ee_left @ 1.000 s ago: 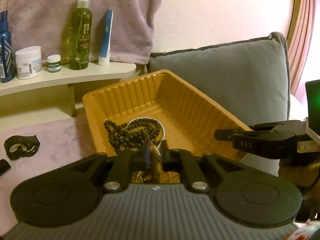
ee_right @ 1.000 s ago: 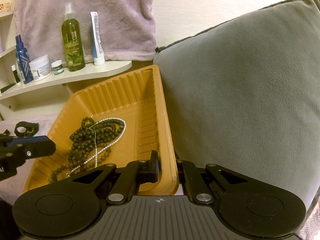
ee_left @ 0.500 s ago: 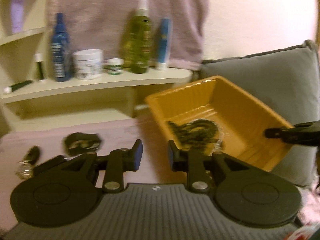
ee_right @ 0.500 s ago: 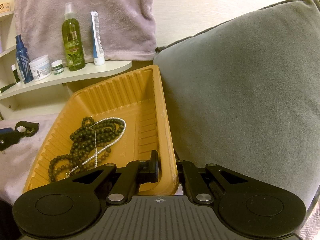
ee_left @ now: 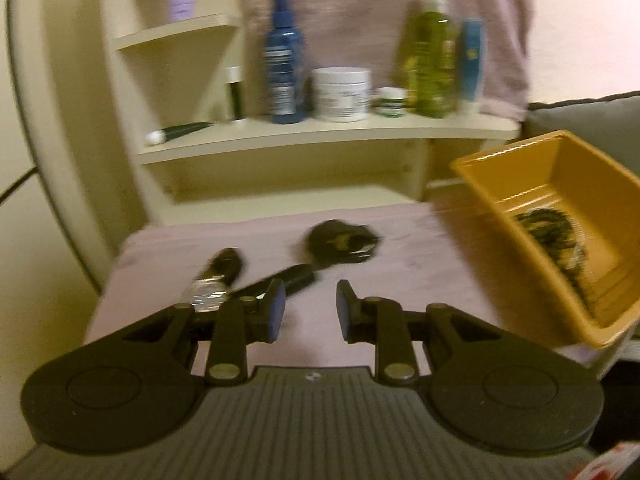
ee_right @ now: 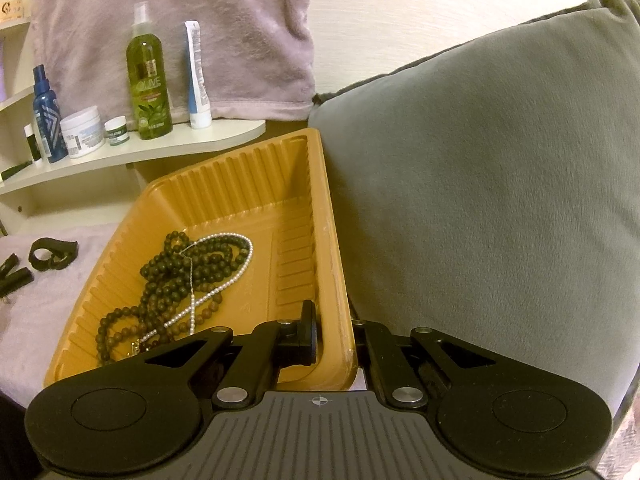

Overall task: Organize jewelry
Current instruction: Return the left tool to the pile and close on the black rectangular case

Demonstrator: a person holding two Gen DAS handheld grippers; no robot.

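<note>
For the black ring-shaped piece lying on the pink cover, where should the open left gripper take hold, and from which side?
Grip the black ring-shaped piece across its band, coming from above: it lies flat on the pink cover, so one finger of the left gripper can drop through its open middle. Finer detail is blurred.

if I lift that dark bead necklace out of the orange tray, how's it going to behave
Probably floppy: the dark bead necklace lies in loose loops. It may drag the pearl strand along, since the two cross each other. The orange tray should stay put, with the right claw clamped on its rim.
</note>
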